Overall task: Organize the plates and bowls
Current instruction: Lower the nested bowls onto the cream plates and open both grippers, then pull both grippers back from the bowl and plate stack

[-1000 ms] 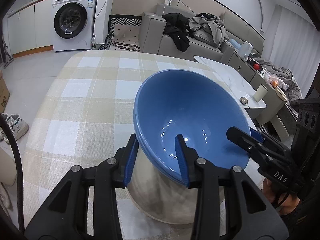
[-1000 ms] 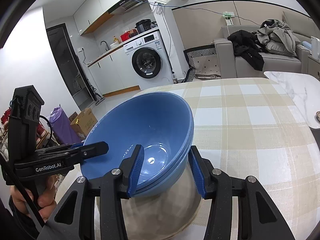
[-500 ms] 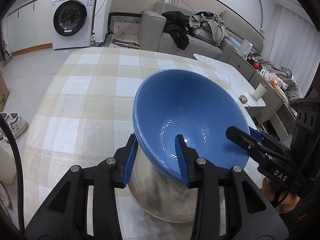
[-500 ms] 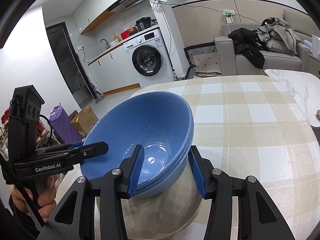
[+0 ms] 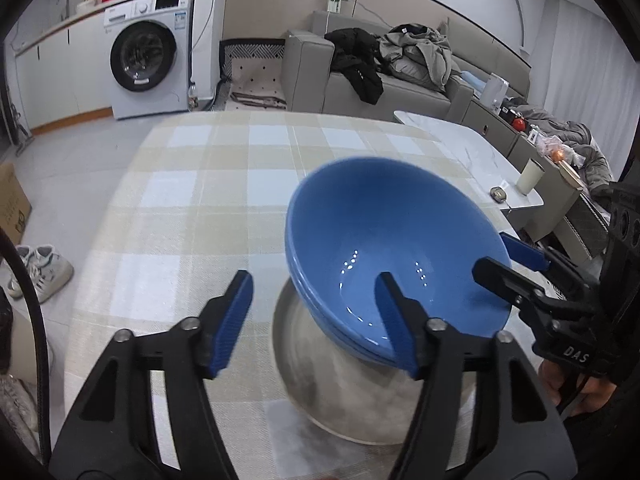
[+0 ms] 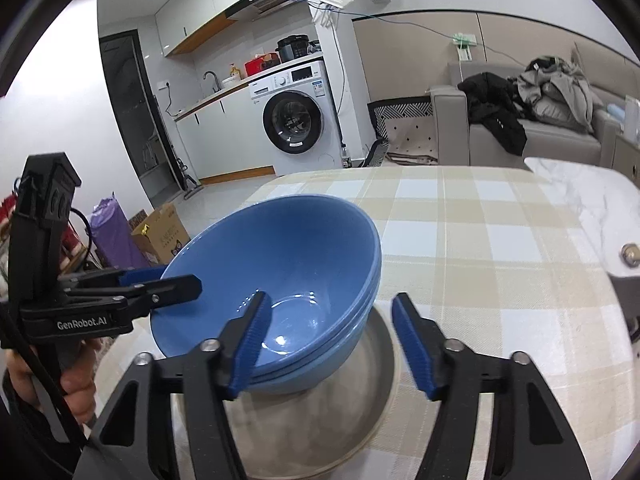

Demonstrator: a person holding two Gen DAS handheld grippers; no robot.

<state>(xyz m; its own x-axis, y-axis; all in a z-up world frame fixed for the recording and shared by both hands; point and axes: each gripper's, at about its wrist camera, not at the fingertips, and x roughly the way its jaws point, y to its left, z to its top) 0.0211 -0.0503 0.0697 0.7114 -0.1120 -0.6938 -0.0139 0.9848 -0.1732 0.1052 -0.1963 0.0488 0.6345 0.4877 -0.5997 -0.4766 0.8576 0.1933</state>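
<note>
While my left gripper [image 5: 316, 320] and right gripper [image 6: 328, 340] both gape wide astride opposite rims of the 2 nested glossy blue bowls [image 5: 392, 248], tilted on the grey plate [image 6: 360, 420] beneath my fingers, a nudge could slide them off.

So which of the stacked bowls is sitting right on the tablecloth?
The grey bowl at the bottom of the stack; the blue bowls are nested inside it, tilted, off the cloth.
</note>
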